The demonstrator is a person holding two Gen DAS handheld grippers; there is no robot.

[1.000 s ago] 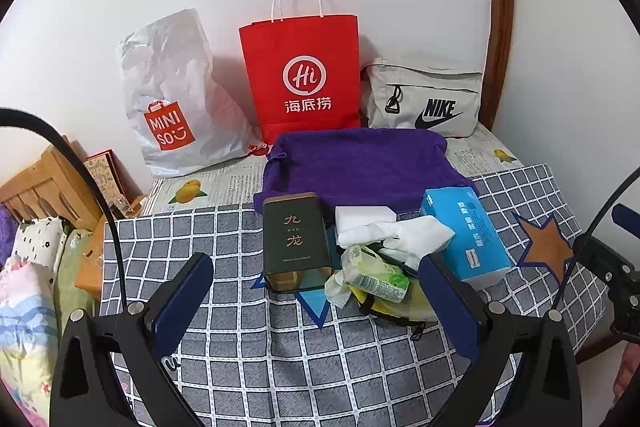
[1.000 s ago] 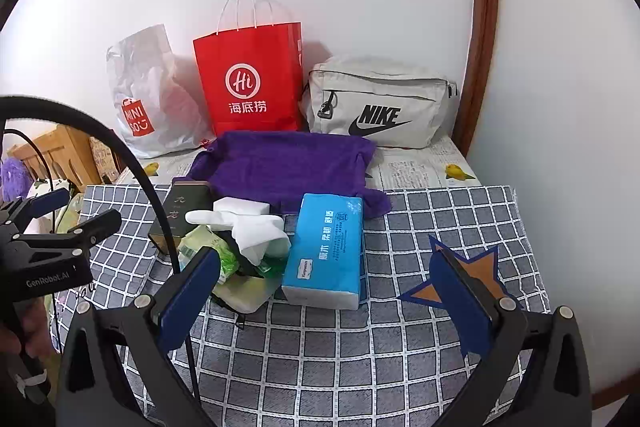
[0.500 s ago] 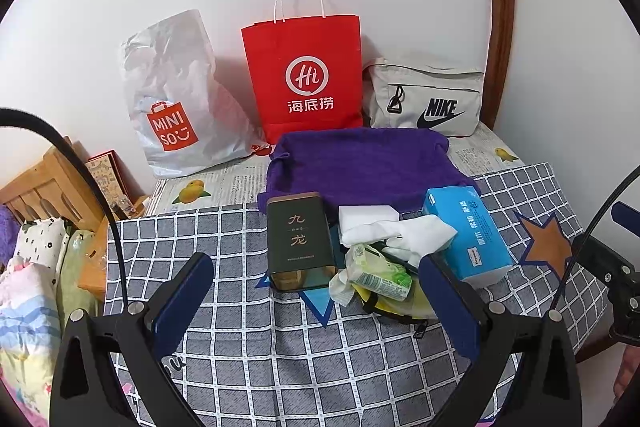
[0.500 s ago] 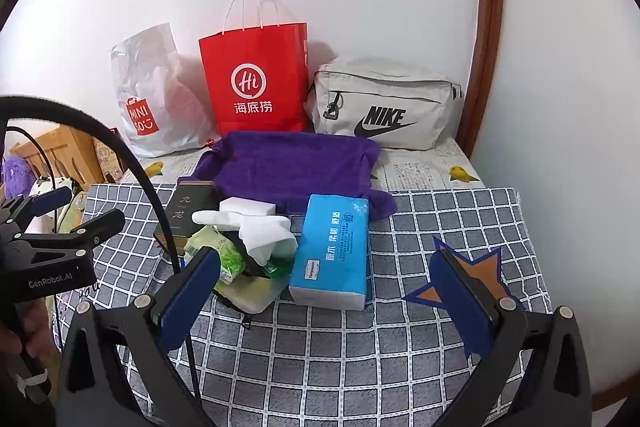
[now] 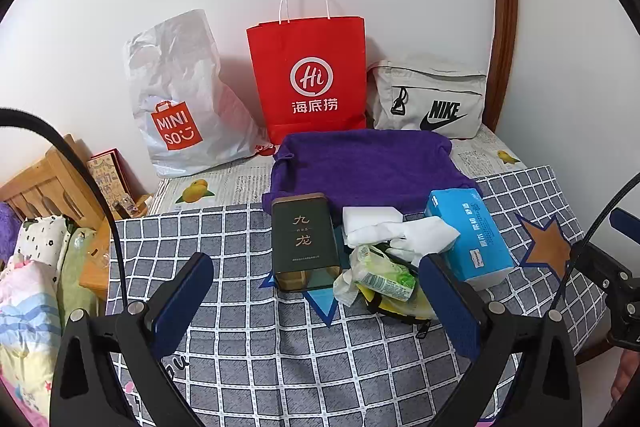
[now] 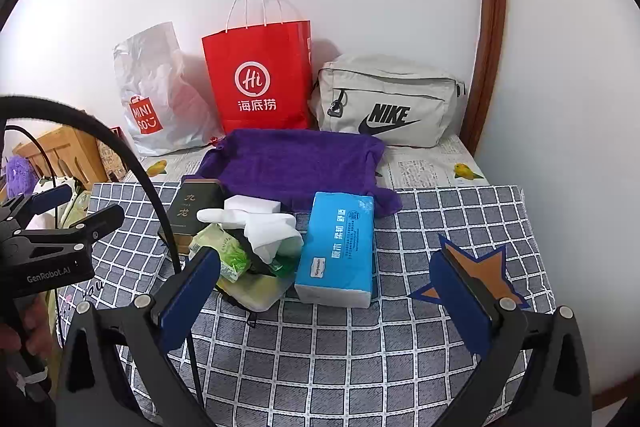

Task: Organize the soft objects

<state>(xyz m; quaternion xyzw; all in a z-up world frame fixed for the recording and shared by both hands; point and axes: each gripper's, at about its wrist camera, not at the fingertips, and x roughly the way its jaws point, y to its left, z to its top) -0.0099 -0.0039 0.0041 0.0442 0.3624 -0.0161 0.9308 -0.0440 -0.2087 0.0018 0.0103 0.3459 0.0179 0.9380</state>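
Still hovering: both grippers, left (image 5: 316,301) and right (image 6: 326,297), spread wide, empty.
Tissue pack (image 6: 338,247) looks light and squashy; pinch across its narrow sides.

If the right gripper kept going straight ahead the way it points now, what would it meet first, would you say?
Most likely the light blue soft tissue pack, lying centred ahead of the open right gripper on the grey checked tablecloth. Depth is uncertain in this fisheye view.
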